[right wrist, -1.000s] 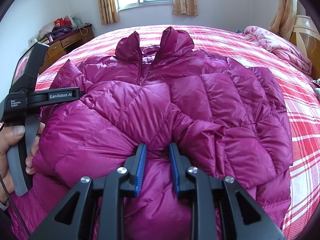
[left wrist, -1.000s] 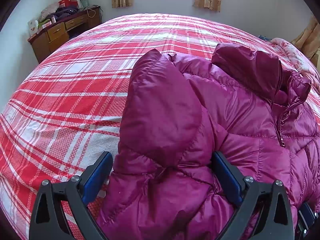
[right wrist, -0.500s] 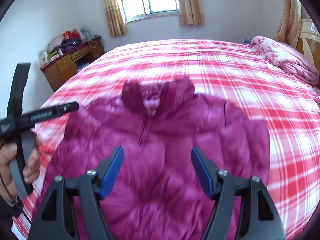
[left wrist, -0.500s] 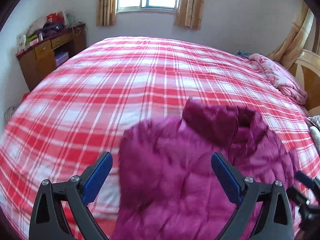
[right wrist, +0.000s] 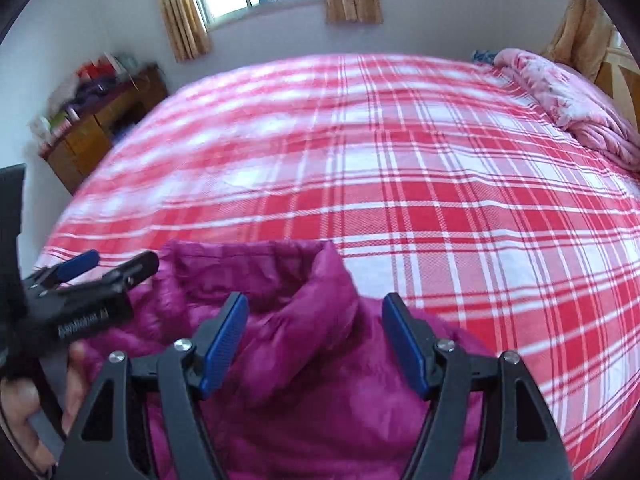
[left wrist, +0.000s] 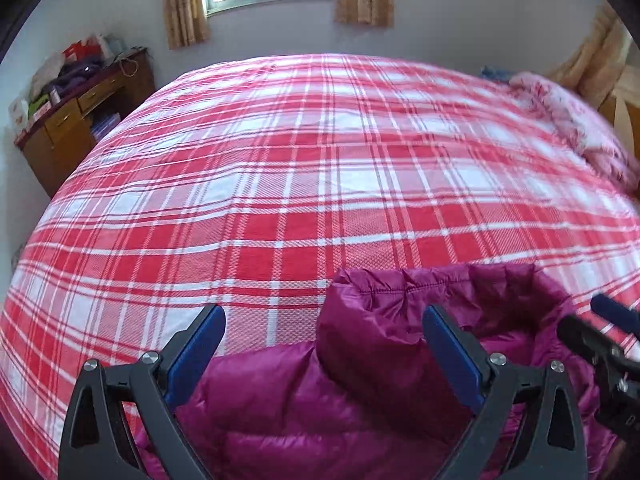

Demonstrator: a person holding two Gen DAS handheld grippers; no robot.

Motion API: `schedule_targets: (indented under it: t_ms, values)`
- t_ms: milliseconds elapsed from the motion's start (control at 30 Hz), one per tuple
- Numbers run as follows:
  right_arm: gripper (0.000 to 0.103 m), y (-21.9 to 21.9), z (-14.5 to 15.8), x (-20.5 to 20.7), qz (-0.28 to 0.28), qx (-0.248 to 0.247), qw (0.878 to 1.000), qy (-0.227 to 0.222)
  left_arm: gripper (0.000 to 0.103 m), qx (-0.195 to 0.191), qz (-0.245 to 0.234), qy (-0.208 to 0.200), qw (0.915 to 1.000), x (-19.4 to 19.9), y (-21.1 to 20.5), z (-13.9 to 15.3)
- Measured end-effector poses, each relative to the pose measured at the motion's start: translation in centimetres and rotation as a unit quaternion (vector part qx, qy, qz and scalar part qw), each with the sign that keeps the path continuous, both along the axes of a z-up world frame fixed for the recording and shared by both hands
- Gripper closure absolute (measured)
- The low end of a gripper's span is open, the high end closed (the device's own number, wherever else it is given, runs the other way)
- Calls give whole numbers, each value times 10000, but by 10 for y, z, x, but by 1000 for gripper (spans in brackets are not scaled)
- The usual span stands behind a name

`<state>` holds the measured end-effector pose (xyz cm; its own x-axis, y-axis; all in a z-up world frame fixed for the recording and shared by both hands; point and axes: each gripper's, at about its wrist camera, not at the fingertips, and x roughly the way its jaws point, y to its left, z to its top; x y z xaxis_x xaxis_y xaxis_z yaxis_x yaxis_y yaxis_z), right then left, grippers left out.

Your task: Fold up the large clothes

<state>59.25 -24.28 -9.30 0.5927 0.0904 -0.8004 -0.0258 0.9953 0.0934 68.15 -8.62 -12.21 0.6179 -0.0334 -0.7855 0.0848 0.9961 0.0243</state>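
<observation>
The puffy shiny purple jacket (left wrist: pixel 360 400) lies on the red and white checked bed cover (left wrist: pixel 320 180), near its front edge. The left claw (left wrist: pixel 324 350) and right claw (right wrist: pixel 316 346) hang above the jacket's collar, both let go and holding nothing, likely ready for another fold.

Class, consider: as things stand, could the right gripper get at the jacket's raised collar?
Probably yes. The right gripper is open, the magenta jacket's collar stands just ahead between its fingers, and nothing lies between them; the left gripper sits off to the side.
</observation>
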Motion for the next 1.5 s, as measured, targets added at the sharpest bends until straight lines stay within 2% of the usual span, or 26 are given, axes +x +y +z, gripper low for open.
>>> schedule_targets:
  t_ms: [67,100,133,167,200,233,267,367,467,600,667,767,867,933,967,1000,1033,1100,1200,1367,1500]
  values:
    - [35,4,-10,10,80,-311,9992,249,4,187,-21,29,9998,1,-3,-9]
    - [41,3,-12,13,103,-382,9987,323,12,169,-53,22,9998,-1,-2,-11]
    - [65,2,-16,11,166,-432,9981,405,20,118,-144,57,9998,-4,1,-13]
    - [87,0,-16,10,203,-442,9979,423,47,78,-256,122,9996,-5,3,-14]
    - [87,-2,-16,7,203,-507,9977,391,76,31,-383,212,9990,-9,6,-14]
    - [88,-5,-13,-2,182,-628,9975,261,87,-37,-487,281,9984,-13,9,-14]
    - [90,-6,-10,-9,197,-665,9974,174,92,-68,-506,243,9984,-19,11,-11]
    - [90,-13,-3,-36,252,-687,9972,-120,97,-67,-634,-69,9979,-47,21,0]
    - [91,-19,-8,-51,234,-765,9966,-213,97,-110,-725,48,9973,-67,28,-9]
    - [91,-30,-32,-54,90,-619,9980,-67,98,98,-783,231,9966,-86,31,-31]
    - [91,-31,-41,-57,114,-638,9978,-116,98,-5,-791,217,9966,-95,35,-29]
    - [91,-32,-46,-61,135,-699,9972,-248,97,-195,-647,-169,9976,-105,44,-1]
    - [91,-34,-51,-63,109,-647,9973,-342,96,-344,-423,-586,9968,-97,50,32]
    - [91,-36,-56,-64,94,-566,9974,-427,86,-492,-335,-620,9963,-79,49,44]
    - [91,-36,-58,-66,96,-538,9973,-494,68,-546,-252,-606,9963,-70,47,46]
    - [91,-37,-59,-68,91,-497,9971,-563,45,-648,-154,-592,9960,-61,45,47]
    - [91,-38,-60,-69,85,-466,9971,-591,39,-823,-63,-638,9945,-54,45,48]
    - [91,-37,-61,-70,86,-431,9971,-620,35,-1055,-20,-728,9917,-42,39,47]
    - [91,-38,-62,-68,102,-386,9974,-595,31,-1194,-85,-570,9912,-27,21,40]
    - [91,-41,-64,-69,118,-224,9976,-640,30,-351,73,-495,9981,-8,-5,20]
    - [91,-46,-65,-69,131,-41,9978,-647,40,-49,-97,-566,9983,-24,-6,12]
